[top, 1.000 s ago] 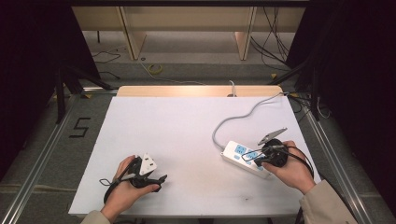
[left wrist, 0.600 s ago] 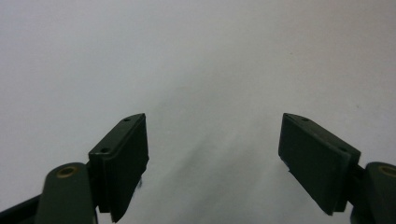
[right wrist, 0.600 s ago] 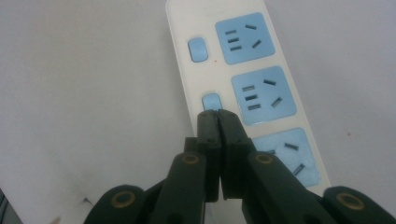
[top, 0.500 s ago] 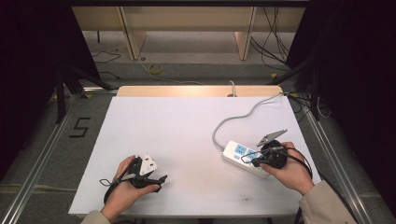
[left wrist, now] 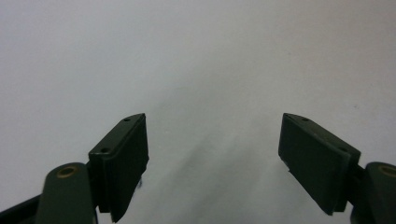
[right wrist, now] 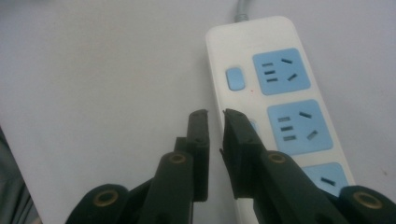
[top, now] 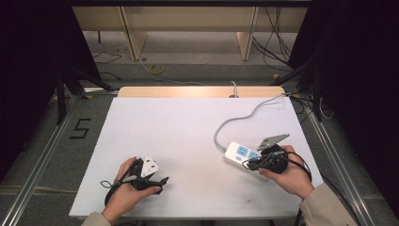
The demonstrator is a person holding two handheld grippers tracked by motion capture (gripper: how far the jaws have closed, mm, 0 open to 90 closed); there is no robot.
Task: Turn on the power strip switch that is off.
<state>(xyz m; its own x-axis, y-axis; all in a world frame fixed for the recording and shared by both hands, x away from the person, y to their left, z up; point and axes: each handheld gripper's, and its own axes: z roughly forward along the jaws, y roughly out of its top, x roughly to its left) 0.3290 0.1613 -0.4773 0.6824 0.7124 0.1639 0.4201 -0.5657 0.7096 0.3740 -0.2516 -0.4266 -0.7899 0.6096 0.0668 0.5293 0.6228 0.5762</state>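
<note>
Power strip (top: 241,155), white with blue socket panels, lies flat on the white table (top: 188,127), and everything else here sits in relation to it. Its grey cable (top: 235,121) curls away from the strip's far end toward the table's back edge. The right gripper (top: 252,163) rests directly over the strip's near end, held in the person's right hand (top: 288,173). In the right gripper view its black jaws stand slightly parted above the strip's long edge, beside the small blue switch (right wrist: 235,78); they have just been opening from a tight close, and nothing is pinched between them. Two full sockets and part of a third show just past the jaws, all unplugged. The left gripper (top: 160,181) lies well apart from the strip, across the table toward the near left corner, in the person's left hand (top: 127,190). Its jaws are spread wide over bare tabletop, grasping nothing.
</note>
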